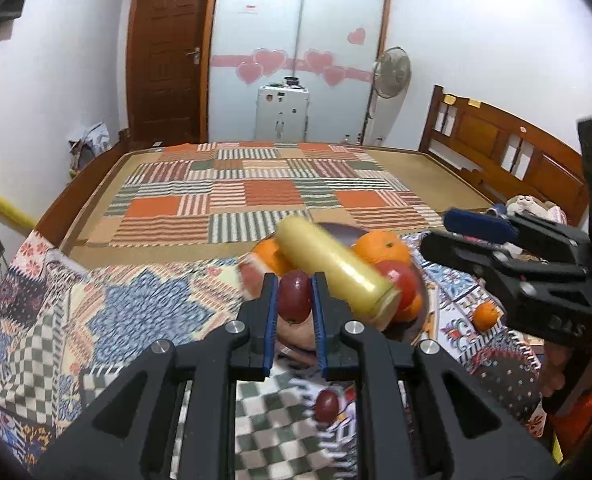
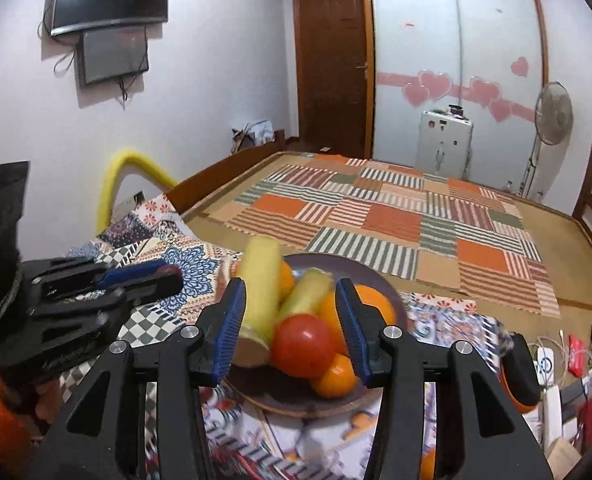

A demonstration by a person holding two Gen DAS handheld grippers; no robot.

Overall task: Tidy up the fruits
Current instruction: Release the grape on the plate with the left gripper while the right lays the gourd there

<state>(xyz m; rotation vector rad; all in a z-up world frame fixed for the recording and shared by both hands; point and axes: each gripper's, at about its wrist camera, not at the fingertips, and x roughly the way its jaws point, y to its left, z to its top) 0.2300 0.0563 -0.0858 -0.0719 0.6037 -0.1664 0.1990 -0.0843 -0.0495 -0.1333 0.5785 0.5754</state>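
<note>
Two claws work over a patchwork cloth that covers the surface in front of a bed. Seen from the left wrist, the left claw is narrowed onto a dark red grape, its blue pads pressing the fruit from both sides, lifted just at the near left rim of the plate. A second grape lies on the cloth below, between the claw's arms, apart from the plate. On the plate, a long yellow cylinder lies tilted across the heap, with an orange behind it and a red tomato at its right. One small orange sits on the cloth just right of the plate, outside it.

From the right wrist, the left claw shows at the left edge, beside the plate's left side. The right claw stands wide, gripping nothing, its pads framing the plate from the near edge. Between them are two yellow cylinders, the bigger leaning at the left and a blurred one beside it, the tomato in front, a small orange at the near right, and a larger one behind the right pad. Clutter lies at the right edge of the surface.
</note>
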